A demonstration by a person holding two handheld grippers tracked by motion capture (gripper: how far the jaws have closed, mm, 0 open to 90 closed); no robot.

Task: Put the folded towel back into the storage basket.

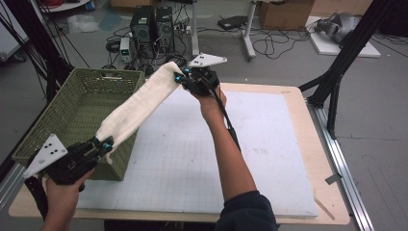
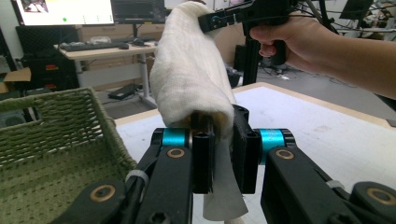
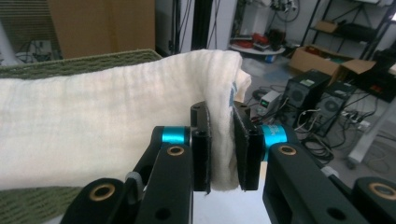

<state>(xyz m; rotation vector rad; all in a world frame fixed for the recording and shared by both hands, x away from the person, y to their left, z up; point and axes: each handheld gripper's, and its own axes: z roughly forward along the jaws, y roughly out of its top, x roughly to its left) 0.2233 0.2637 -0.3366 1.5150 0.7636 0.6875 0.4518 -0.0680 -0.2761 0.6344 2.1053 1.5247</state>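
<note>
The white cloth (image 1: 137, 103) hangs stretched between the left gripper (image 1: 107, 143) and right gripper (image 1: 180, 77), beside the basket (image 1: 72, 110). Each gripper pinches one end. It looks soft, light and floppy, so the ends are good places to hold.

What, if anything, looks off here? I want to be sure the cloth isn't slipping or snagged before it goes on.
Nothing stands out. The white cloth hangs stretched between the left gripper and the right gripper, each shut on one end, partly above the green basket. It looks folded, unsnagged and undamaged.
</note>
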